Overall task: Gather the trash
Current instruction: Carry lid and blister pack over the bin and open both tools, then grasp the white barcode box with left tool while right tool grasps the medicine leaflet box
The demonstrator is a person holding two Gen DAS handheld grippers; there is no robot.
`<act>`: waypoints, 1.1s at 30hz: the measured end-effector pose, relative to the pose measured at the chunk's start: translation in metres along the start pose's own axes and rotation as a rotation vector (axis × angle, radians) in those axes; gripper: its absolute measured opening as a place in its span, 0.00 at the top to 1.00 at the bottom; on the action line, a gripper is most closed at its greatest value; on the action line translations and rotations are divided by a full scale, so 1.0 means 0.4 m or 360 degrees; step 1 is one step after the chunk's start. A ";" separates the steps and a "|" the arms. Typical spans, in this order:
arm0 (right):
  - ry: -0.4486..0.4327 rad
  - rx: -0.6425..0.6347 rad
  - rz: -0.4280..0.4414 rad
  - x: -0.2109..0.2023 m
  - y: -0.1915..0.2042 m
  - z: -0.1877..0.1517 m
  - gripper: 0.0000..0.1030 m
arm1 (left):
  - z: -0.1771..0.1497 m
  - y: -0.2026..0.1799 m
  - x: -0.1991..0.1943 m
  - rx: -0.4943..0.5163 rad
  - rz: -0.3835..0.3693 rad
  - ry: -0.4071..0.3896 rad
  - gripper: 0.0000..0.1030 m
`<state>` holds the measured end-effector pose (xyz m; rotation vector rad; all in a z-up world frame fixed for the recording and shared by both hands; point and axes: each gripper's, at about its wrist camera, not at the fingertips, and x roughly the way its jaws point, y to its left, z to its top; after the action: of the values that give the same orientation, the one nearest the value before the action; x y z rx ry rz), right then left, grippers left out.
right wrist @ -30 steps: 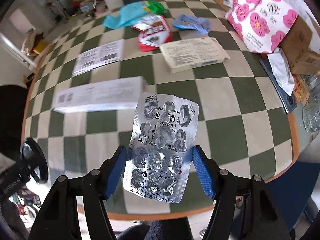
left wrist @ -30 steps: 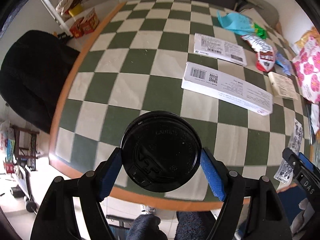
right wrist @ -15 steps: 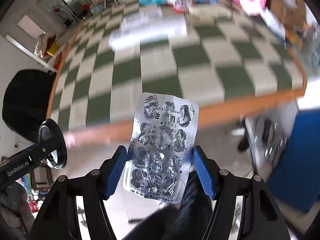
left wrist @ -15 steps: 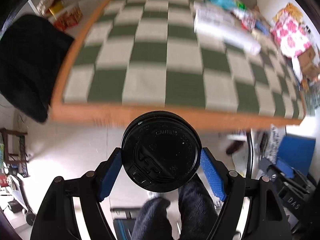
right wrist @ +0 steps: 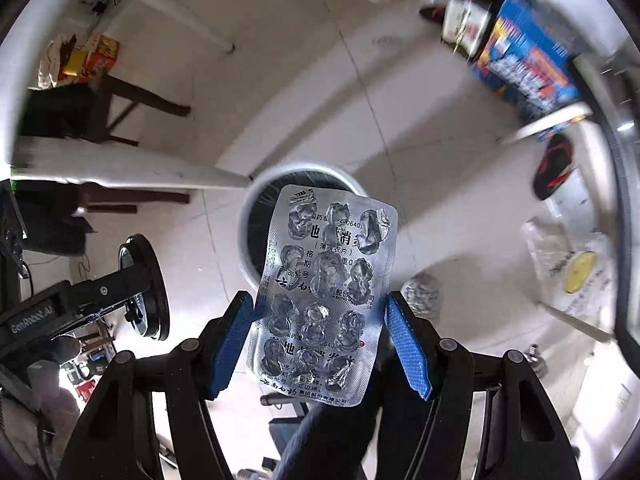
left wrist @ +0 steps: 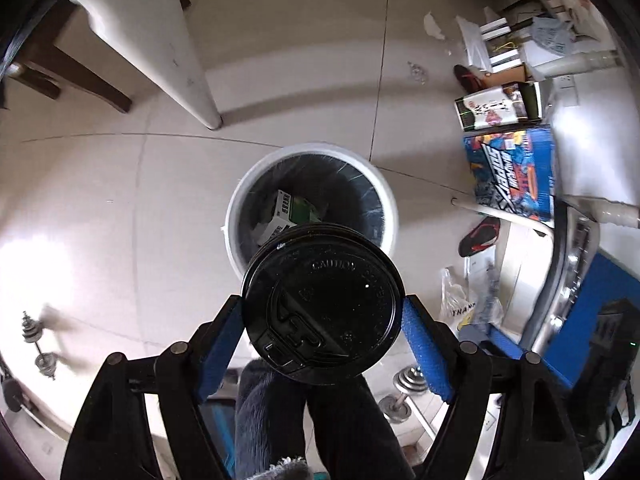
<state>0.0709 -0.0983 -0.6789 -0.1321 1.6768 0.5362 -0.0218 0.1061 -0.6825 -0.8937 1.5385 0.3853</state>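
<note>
both tools point down over the bin [left wrist: 390,204]: left tool [left wrist: 322,328] pinching a lid [left wrist: 320,304], right tool [right wrist: 322,340] pinching a blister pack [right wrist: 324,292], above tiled floor [left wrist: 120,208].

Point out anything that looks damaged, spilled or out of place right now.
The blister pack in the right gripper is crumpled, every pocket crushed in. On the floor, a crumpled white scrap and a lone red-and-black slipper lie outside the trash bin. Nothing looks spilled.
</note>
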 end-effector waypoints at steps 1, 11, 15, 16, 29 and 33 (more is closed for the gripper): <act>0.0020 0.0012 0.0013 0.050 -0.011 0.004 0.33 | 0.011 0.009 0.036 -0.0007 0.0010 0.0002 0.18; 0.0134 -0.0015 0.0029 0.348 -0.063 0.020 0.02 | 0.007 0.079 0.124 0.0016 0.0332 -0.0087 0.01; 0.0085 -0.0101 -0.0130 0.322 -0.047 0.020 0.02 | -0.033 0.074 0.085 0.0073 0.0474 -0.0114 0.01; 0.0075 -0.0123 -0.0166 0.308 -0.040 0.021 0.02 | -0.042 0.069 0.071 0.0083 0.0497 -0.0120 0.01; -0.0030 -0.0310 -0.0390 -0.018 0.077 -0.018 0.02 | -0.174 -0.013 -0.206 0.0116 0.0513 -0.0187 0.01; -0.0080 -0.0313 -0.0410 -0.165 0.114 -0.047 0.02 | -0.217 -0.035 -0.317 0.0124 0.0500 -0.0220 0.01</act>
<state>0.0486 -0.0799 -0.6015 -0.4677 1.5276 0.5034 -0.0785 0.0761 -0.5421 -0.5529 1.5559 0.5961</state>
